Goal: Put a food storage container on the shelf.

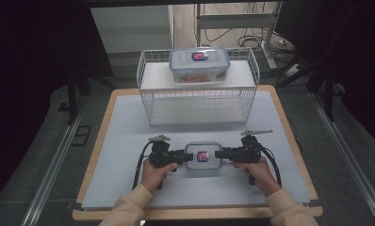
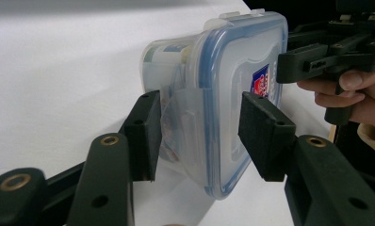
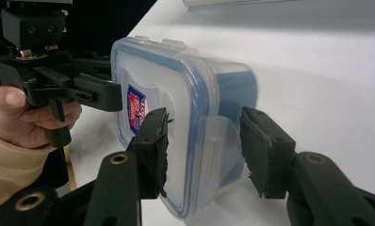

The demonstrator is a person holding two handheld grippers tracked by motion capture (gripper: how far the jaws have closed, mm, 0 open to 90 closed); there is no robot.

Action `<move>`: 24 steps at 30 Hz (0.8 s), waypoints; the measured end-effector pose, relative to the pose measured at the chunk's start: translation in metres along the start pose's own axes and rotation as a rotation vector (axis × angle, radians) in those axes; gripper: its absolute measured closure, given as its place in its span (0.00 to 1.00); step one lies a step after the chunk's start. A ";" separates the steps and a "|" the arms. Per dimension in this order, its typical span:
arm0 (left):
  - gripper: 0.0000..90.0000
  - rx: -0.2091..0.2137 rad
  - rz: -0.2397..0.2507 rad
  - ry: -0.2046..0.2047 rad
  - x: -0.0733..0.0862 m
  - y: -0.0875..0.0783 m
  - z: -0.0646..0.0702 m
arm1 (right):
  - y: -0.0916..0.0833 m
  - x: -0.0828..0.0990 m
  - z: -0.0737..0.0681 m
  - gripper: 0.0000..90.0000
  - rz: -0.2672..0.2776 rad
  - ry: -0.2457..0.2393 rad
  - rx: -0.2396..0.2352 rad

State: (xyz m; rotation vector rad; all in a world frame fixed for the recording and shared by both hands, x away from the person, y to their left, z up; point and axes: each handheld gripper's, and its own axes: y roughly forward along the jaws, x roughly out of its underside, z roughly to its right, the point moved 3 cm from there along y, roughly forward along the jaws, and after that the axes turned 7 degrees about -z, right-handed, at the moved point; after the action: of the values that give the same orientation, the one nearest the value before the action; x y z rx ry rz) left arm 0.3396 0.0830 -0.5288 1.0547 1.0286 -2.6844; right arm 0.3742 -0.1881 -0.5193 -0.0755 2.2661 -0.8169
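A small clear container (image 1: 203, 156) with a blue-rimmed lid and a red and blue label sits at the near middle of the white mat, held from both ends. My left gripper (image 1: 188, 156) is on its left end; in the left gripper view one pad (image 2: 145, 136) lies against the underside by the clip flap and the other on the lid of the container (image 2: 223, 80). My right gripper (image 1: 218, 153) clamps the opposite end of the container (image 3: 195, 84) the same way, with one pad (image 3: 151, 150) on the lid. Each gripper view shows the other gripper across the box.
A white wire rack (image 1: 150, 80) stands at the back of the mat, and a larger lidded container (image 1: 199, 65) sits on its top shelf. The white mat (image 1: 129, 141) covers a wooden table. Dark floor and metal rails flank the table.
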 end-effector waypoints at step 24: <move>0.57 -0.016 0.049 0.044 -0.029 -0.019 0.013 | -0.017 -0.027 -0.013 0.60 0.061 -0.060 0.004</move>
State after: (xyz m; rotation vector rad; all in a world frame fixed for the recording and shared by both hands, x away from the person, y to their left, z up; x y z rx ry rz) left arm 0.3489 0.0849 -0.4929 1.1251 1.0158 -2.6221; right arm 0.3828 -0.1867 -0.4861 -0.0278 2.1991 -0.7773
